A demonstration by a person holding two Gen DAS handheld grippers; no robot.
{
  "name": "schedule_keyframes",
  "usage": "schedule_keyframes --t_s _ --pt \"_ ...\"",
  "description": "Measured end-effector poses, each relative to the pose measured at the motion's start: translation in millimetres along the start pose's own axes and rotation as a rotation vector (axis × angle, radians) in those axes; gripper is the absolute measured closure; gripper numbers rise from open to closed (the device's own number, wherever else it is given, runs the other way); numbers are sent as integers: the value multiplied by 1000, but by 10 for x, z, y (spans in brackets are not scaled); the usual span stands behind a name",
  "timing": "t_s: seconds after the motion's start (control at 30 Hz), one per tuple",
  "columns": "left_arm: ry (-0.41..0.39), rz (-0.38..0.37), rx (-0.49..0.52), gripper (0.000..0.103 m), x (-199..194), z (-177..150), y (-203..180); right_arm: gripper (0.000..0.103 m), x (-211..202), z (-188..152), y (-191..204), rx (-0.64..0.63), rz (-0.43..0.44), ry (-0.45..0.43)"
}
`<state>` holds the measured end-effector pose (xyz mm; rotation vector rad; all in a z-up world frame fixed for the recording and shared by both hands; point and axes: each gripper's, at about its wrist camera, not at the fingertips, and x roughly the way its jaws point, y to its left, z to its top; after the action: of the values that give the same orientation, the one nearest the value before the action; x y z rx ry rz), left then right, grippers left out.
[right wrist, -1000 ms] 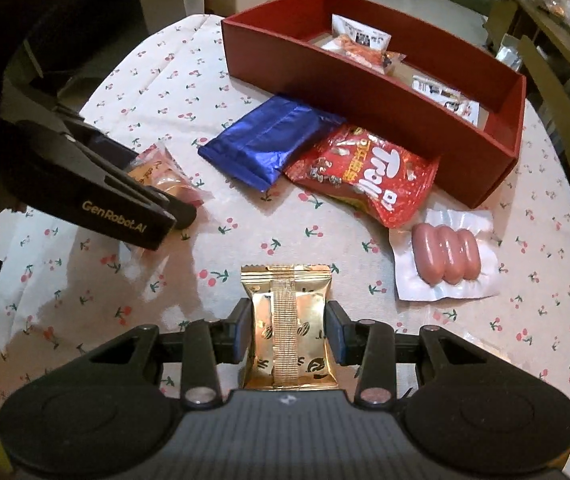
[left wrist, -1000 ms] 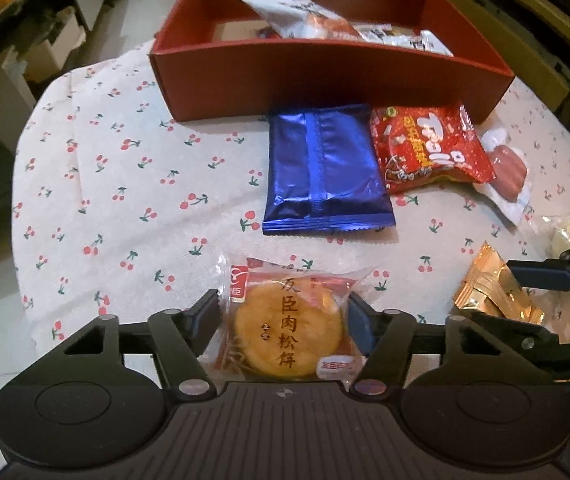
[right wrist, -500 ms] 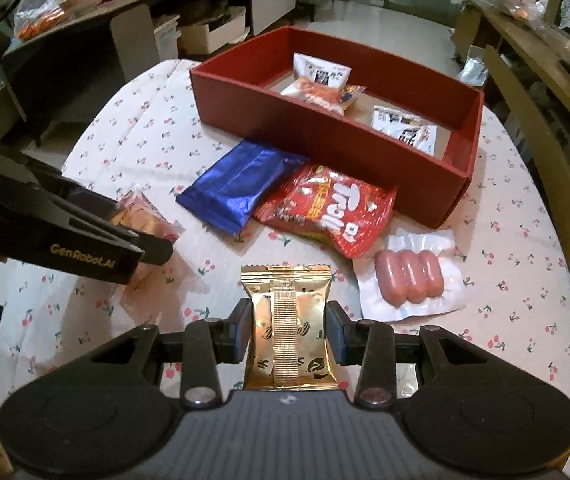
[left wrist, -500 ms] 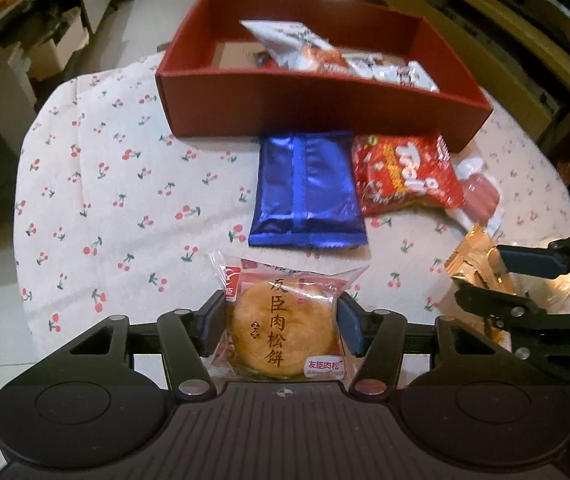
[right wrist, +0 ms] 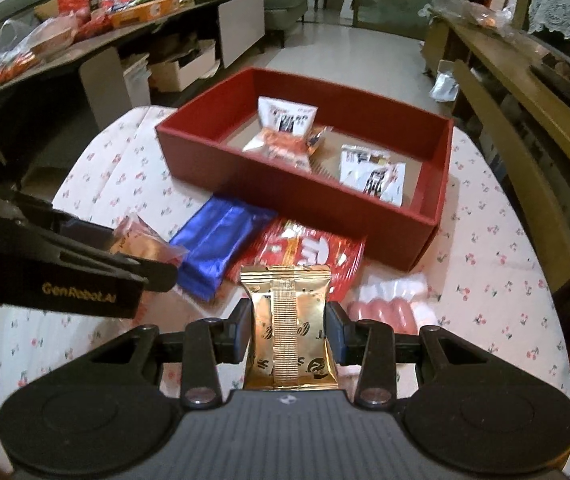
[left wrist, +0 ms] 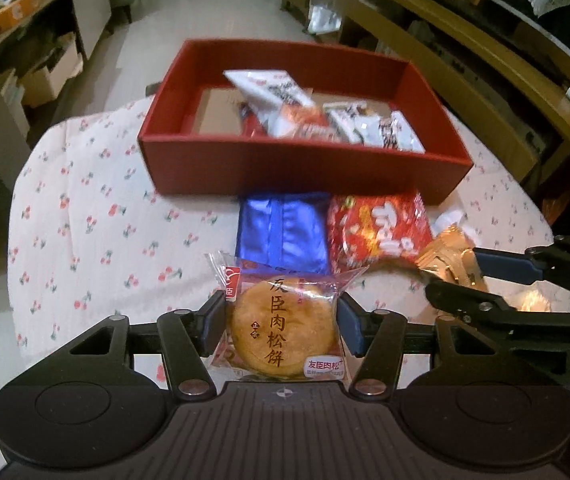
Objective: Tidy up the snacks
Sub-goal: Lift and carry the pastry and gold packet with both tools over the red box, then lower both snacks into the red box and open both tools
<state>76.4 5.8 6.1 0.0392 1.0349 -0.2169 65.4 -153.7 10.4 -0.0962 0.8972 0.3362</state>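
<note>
While left gripper [left wrist: 283, 330] clamps a pastry packet [left wrist: 281, 330], right gripper [right wrist: 289, 330] grips gold packet [right wrist: 289, 328], red box [right wrist: 285, 200] holds white packets [right wrist: 373, 174].

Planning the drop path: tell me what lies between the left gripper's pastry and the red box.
In the left wrist view, the blue packet lies on the cloth between the pastry and the red box, which it nearly reaches.

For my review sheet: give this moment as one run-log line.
left gripper: shut on meat floss cake | right gripper: shut on gold packet | red box: three packets inside | cherry-print tablecloth: blue packet, sausages
</note>
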Motion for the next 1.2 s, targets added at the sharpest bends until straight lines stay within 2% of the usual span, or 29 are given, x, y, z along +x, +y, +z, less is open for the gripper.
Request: schedule_keyframes --t_s 0.57,0.8,1.2 --pt "-105 22 13 39 40 657 -127 51 48 570 -338 116 -39 -108" --pt "-146 60 12 39 106 960 -100 51 201 859 -453 143 -42 -138" --pt "-129 110 2 40 460 1276 -49 50 649 1108 -597 146 -70 -123"
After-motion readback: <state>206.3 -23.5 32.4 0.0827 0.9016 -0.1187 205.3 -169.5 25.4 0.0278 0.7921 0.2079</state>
